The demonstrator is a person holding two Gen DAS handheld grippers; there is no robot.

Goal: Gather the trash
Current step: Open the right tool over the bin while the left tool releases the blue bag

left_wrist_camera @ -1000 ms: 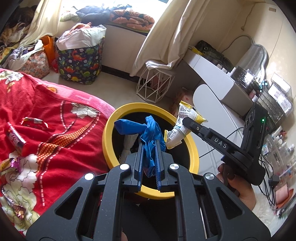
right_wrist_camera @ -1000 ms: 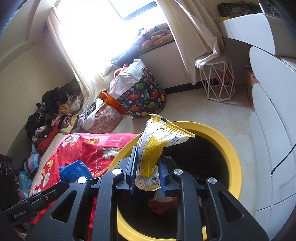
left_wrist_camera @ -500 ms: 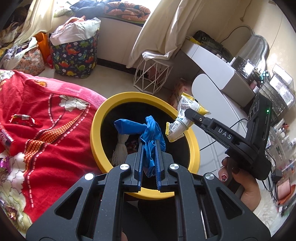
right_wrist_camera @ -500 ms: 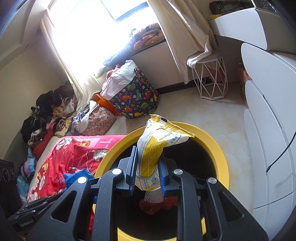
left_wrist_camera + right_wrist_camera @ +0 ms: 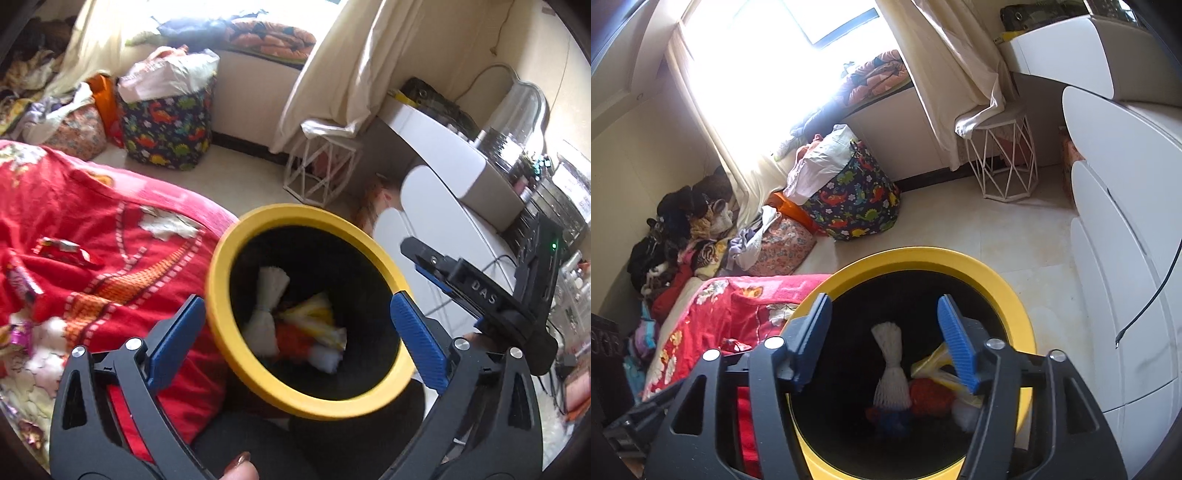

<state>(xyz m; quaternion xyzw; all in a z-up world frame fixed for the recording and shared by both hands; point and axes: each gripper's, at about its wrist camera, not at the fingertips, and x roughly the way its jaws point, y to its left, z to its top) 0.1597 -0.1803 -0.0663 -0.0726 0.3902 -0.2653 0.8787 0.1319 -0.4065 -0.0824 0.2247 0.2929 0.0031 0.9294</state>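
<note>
A black bin with a yellow rim (image 5: 221,258) (image 5: 997,280) stands beside the red bed blanket (image 5: 92,221). My left gripper (image 5: 297,338) hovers over it, its jaws opening wide with nothing between them. My right gripper (image 5: 884,338) also hangs over the bin, its jaws opening and empty; in the left wrist view the right gripper (image 5: 417,254) shows from the side. In the bin lie a white foam net (image 5: 890,373), a yellow-and-white snack bag (image 5: 317,321), a red piece (image 5: 931,397) and a blue piece (image 5: 894,421). Foil wrappers (image 5: 62,251) remain on the blanket.
A dinosaur-print hamper (image 5: 166,125) and a white wire stool (image 5: 321,173) stand on the floor by the window. White rounded drawers (image 5: 1126,258) line the right side. Piled clothes (image 5: 676,236) lie past the bed. A fingertip (image 5: 240,469) shows at the bottom edge.
Both grippers went from shut to open. The blue piece left the left gripper and the snack bag left the right; both now lie in the bin.
</note>
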